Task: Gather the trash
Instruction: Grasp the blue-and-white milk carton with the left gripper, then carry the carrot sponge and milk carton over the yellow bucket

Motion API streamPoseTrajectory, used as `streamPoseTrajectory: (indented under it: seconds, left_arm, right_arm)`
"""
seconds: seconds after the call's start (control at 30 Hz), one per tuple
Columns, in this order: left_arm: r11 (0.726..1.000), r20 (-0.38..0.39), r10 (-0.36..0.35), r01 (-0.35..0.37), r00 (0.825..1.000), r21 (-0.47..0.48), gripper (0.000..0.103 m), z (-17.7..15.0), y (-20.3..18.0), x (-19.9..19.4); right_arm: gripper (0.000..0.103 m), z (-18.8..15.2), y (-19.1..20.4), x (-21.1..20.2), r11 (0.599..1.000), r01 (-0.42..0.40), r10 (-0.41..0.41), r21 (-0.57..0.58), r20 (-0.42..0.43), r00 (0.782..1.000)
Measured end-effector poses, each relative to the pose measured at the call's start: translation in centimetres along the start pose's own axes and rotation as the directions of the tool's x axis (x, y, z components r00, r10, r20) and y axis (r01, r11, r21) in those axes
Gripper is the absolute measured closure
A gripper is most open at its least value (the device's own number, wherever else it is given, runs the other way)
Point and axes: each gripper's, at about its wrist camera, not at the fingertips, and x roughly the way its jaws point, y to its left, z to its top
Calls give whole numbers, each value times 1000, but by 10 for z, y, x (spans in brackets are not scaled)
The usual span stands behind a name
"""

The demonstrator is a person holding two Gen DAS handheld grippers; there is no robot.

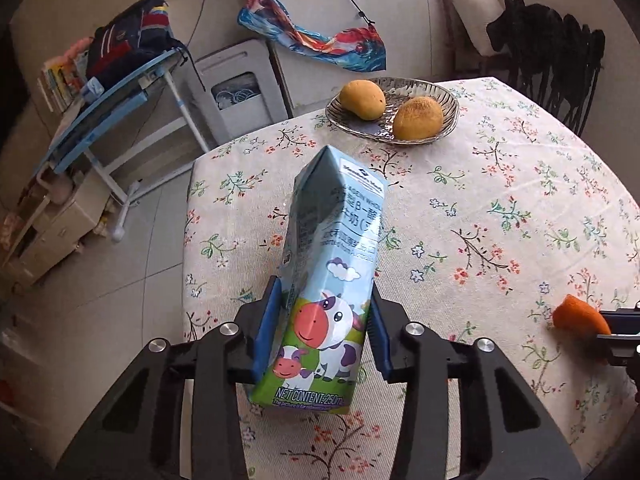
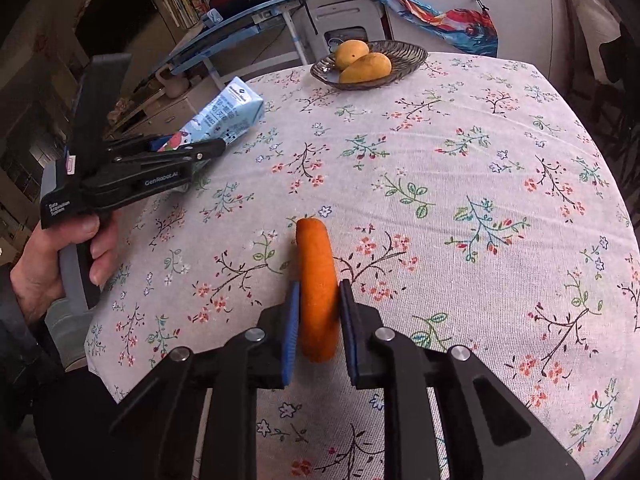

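My left gripper (image 1: 322, 316) is shut on a blue milk carton (image 1: 332, 248) with a cartoon cow, held tilted above the floral tablecloth near the table's left edge. The carton also shows in the right wrist view (image 2: 224, 120), in the left gripper (image 2: 192, 148). My right gripper (image 2: 318, 312) is shut on a piece of orange peel (image 2: 316, 280), held on edge just above the cloth. The peel also shows in the left wrist view (image 1: 580, 316), at the right edge, with the right gripper (image 1: 618, 332) behind it.
A glass dish (image 1: 448, 100) with two mangoes (image 1: 362, 100) stands at the table's far edge, also in the right wrist view (image 2: 408, 56). The round table (image 2: 480, 200) has a floral cloth. A blue-framed rack (image 1: 112, 96), a white cabinet and a dark chair stand beyond it.
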Motion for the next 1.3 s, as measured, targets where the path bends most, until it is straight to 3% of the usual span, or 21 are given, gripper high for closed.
streamPoseTrajectory:
  seconds: [0.33, 0.5, 0.57, 0.7, 0.93, 1.3]
  left_arm:
    - [964, 18, -131, 132, 991, -231, 72, -79, -9, -70]
    - [973, -19, -93, 87, 996, -214, 69, -88, -17, -69]
    - [970, -32, -74, 65, 997, -234, 66, -88, -15, -63]
    - [963, -29, -43, 34, 999, -267, 68, -91, -10, -54]
    - [960, 62, -11, 27, 998, -279, 70, -92, -14, -81]
    - [943, 162, 25, 31, 986, -331, 70, -134, -39, -150]
  right_arm:
    - [84, -10, -8, -12, 999, -18, 18, 49, 9, 1000]
    - [84, -13, -8, -11, 999, -14, 13, 47, 5, 1000]
    - [84, -13, -7, -11, 999, -12, 12, 44, 4, 1000]
    - [84, -14, -5, -11, 1000, 0, 0, 28, 9, 1000]
    - [85, -13, -9, -16, 995, -65, 62, 76, 38, 997]
    - [85, -43, 12, -50, 980, -174, 162, 99, 123, 979]
